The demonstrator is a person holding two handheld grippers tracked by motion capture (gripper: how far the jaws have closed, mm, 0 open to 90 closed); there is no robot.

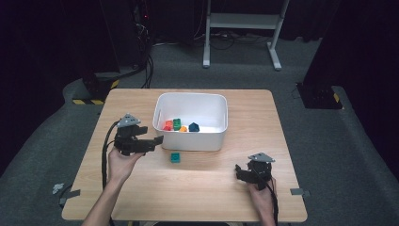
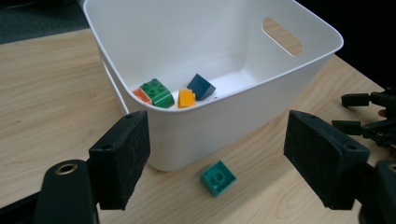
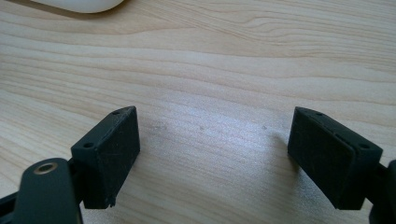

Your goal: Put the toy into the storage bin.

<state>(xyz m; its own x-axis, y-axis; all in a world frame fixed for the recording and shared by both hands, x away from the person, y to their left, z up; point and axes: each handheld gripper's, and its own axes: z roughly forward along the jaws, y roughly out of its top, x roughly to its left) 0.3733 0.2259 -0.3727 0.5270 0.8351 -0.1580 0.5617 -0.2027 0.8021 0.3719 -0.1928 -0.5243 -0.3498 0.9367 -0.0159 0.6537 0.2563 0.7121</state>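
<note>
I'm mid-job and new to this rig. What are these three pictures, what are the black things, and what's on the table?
A person sits at a wooden table with a hand-held two-jaw tool in each hand. The high view looks down from above: the left gripper is beside a white bin, the right gripper rests low near the table's front. The other two pictures come from cameras riding on each tool, so the black blocks rising from the bottom are that tool's own jaws. Both stand wide apart and hold nothing. The bin holds four toy bricks: orange-red, green, yellow-orange and dark blue. One teal brick lies on the table outside, just ahead of the left gripper.
</note>
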